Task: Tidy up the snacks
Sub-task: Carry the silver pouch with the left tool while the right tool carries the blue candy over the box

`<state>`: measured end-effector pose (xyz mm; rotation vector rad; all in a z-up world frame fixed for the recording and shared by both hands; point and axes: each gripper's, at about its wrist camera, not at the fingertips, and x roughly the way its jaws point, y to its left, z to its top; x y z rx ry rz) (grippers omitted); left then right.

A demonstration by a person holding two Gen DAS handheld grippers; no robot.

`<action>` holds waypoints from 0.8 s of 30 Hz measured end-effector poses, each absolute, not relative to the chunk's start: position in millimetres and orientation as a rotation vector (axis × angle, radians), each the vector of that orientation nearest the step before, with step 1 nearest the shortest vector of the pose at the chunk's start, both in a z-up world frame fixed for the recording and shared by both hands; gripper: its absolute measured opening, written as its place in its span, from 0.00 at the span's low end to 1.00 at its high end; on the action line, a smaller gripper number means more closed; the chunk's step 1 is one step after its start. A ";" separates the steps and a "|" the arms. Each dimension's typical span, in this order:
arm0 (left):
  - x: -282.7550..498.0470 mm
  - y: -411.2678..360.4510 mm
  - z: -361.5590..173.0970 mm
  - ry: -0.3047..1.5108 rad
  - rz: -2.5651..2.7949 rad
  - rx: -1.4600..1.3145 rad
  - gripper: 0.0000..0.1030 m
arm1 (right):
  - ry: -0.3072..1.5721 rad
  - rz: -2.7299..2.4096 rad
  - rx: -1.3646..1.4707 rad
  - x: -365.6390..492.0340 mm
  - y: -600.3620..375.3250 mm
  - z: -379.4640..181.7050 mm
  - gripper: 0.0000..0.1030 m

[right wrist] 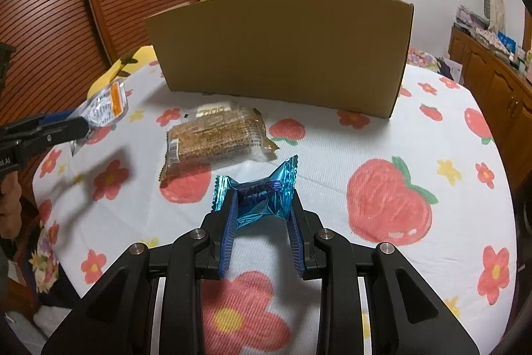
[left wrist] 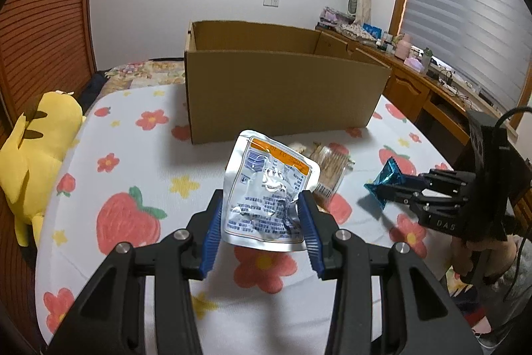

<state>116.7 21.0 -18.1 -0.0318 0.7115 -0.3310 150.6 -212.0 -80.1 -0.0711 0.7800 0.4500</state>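
Note:
My left gripper (left wrist: 262, 205) is shut on a silver foil pouch (left wrist: 266, 188) with an orange strip and holds it above the table; the pouch also shows in the right wrist view (right wrist: 106, 107). My right gripper (right wrist: 262, 205) is shut on a blue foil candy packet (right wrist: 259, 193), held above the table; the packet also shows in the left wrist view (left wrist: 385, 178). A clear-wrapped brown cake snack (right wrist: 212, 138) lies on the table in front of an open cardboard box (right wrist: 282, 49), also seen in the left wrist view (left wrist: 279, 92).
The table wears a white cloth with strawberries and flowers (right wrist: 389, 202). A yellow plush toy (left wrist: 33, 162) lies at the left edge. A wooden wardrobe (right wrist: 66, 5) stands behind, and a wooden counter with clutter (left wrist: 415, 69) runs at the right.

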 end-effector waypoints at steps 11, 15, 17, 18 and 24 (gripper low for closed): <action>122.9 22.4 -3.1 0.667 -0.326 -0.040 0.41 | 0.767 0.453 -0.068 146.9 -212.8 -74.8 0.26; 127.0 21.4 5.7 0.645 -0.327 -0.041 0.41 | 0.749 0.455 -0.066 146.0 -214.1 -66.1 0.26; 128.5 20.4 10.3 0.635 -0.328 -0.041 0.41 | 0.732 0.455 -0.067 146.2 -215.1 -58.2 0.26; 130.0 19.9 12.8 0.629 -0.329 -0.040 0.41 | 0.726 0.454 -0.068 146.5 -215.2 -54.9 0.26; 142.9 15.4 29.5 0.599 -0.334 -0.032 0.41 | 0.655 0.452 -0.093 153.4 -213.8 -20.2 0.26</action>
